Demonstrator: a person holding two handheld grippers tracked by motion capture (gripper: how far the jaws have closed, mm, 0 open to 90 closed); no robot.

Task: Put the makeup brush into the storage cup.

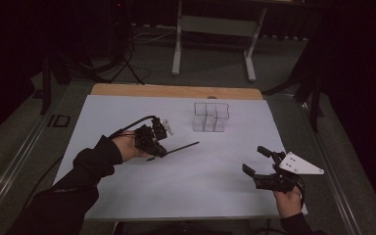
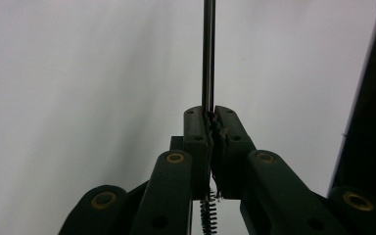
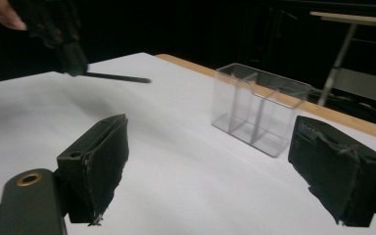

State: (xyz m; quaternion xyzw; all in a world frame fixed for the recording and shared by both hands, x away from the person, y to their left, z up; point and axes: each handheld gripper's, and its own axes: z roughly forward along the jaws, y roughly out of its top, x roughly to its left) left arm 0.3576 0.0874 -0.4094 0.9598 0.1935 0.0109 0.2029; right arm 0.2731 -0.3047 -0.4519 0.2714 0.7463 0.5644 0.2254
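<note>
Two tongs work this bench (image 1: 127, 196), one in each of the person's hands. Nearest, at the front right corner of the white sheet, the right tongs (image 1: 255, 161) hang just above the surface with jaws spread wide and nothing between them. Its own view shows both black pads (image 3: 105, 156) bare, with the clear organiser framed in the gap. Judged from that aim, this hand waits in reserve, perhaps to steady the box.

Farther in, left of centre, the left tongs (image 1: 164, 151) are clamped tight on a thin dark rod (image 1: 181, 146). The rod looks like a slim bottle or straw brush: in the left gripper view a wire bristle section (image 2: 207, 211) shows below the jaws, while the smooth metal shaft (image 2: 208, 54) runs straight out ahead. It is gripped near the bristle end, so the long shaft leads. That reads as a hold chosen for steering the tip into a narrow slot. The rod is carried clear of the sheet, roughly level, tip pointing right toward the middle of the bench.

Farthest back, right of centre, stands the clear plastic divided organiser (image 1: 211, 116), upright, compartments empty as far as can be seen. Rod tip and box are well apart. Likely next step: carry the brush over and drop it into a compartment.
</note>
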